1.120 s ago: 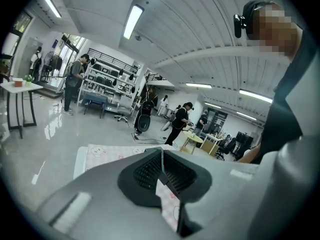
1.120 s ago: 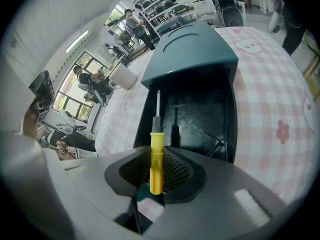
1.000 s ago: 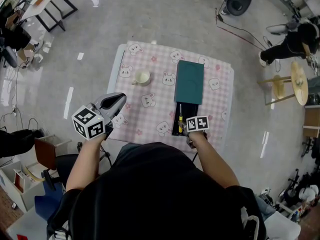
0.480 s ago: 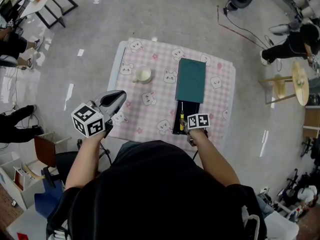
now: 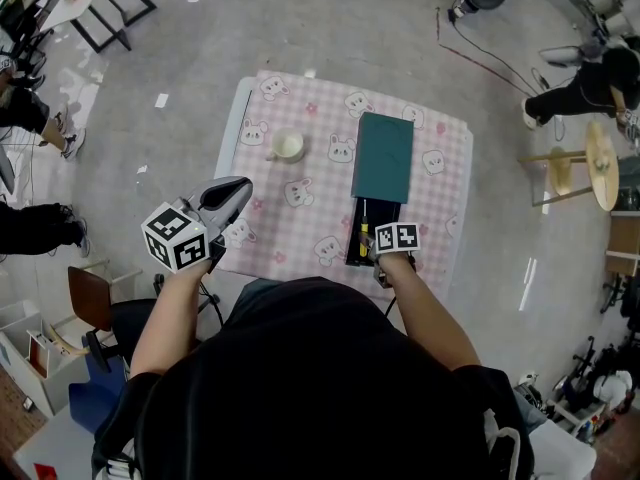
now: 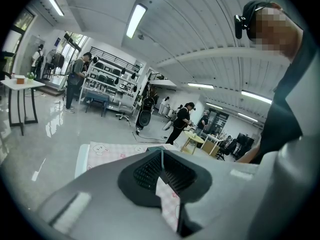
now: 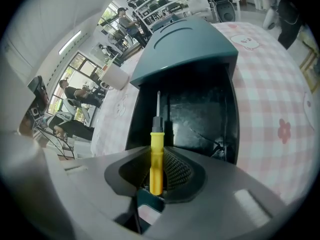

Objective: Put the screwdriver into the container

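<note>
From the head view, a counter (image 5: 315, 128) under a pink checked cloth with bunny prints carries a pale cup (image 5: 287, 146) and a long black container (image 5: 385, 218). A teal lid (image 5: 382, 156) covers the container's far half, and the near half lies open. The right tongs (image 5: 372, 256) sit at the near end of the container. They hold a screwdriver (image 5: 363, 236) over the open part, along its left side. The left tongs (image 5: 235, 190) hang above the counter's near left edge, well apart from the container.

In the left gripper view, the left tongs (image 6: 161, 169) have their pads pressed together with nothing between them. A strip of the counter (image 6: 107, 149) shows past them.

In the right gripper view, the right tongs (image 7: 156, 170) are clamped on the yellow handle of the screwdriver (image 7: 156, 149). Its thin metal shaft points away over the open black container (image 7: 200, 119), near the left wall. Whether the tip touches the bottom cannot be told. The teal lid (image 7: 185, 49) rests over the far part, and the cup (image 7: 116, 76) stands beyond to the left on the counter (image 7: 270, 84).
</note>
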